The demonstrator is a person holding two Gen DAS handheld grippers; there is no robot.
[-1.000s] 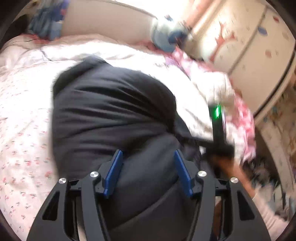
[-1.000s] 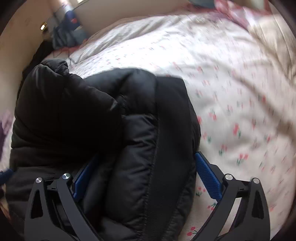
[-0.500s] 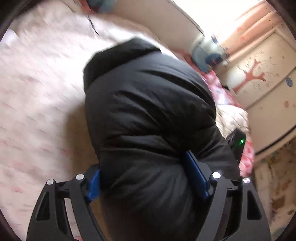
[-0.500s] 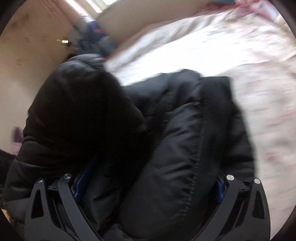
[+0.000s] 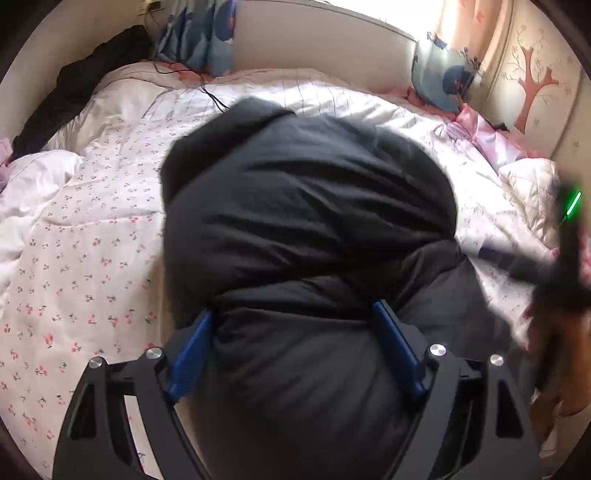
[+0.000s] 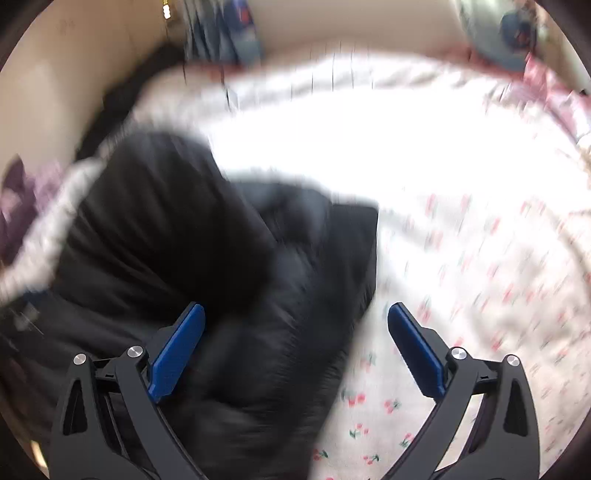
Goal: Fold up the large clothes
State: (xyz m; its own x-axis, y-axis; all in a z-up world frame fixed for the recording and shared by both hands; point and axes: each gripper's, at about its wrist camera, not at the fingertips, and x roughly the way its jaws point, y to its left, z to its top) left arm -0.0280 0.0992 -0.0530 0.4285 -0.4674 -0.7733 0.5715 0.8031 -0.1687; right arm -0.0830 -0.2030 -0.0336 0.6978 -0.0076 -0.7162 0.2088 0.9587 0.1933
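A bulky black puffer jacket [image 5: 303, 221] lies bunched on the floral bed sheet [image 5: 81, 258]. My left gripper [image 5: 293, 325] has its jaws wide apart with a thick fold of the jacket bulging between the blue pads. My right gripper [image 6: 295, 317] is open; the jacket [image 6: 207, 258] lies between and left of its fingers, and the right pad [image 6: 415, 343] stands over bare sheet. The right gripper's body with a green light [image 5: 570, 206] shows at the right edge of the left wrist view. The right wrist view is blurred.
A white duvet [image 5: 33, 184] is bunched at the left. Blue pillows [image 5: 439, 74] and a headboard [image 5: 314, 33] are at the back. Dark clothing [image 5: 74, 85] lies at the far left. Pink bedding [image 5: 487, 136] and a painted wardrobe [image 5: 532, 81] are at the right.
The right gripper has pulled back and its right pad has come off the jacket onto bare sheet. The left gripper has swung so more of the bed shows, with the jacket still between its pads.
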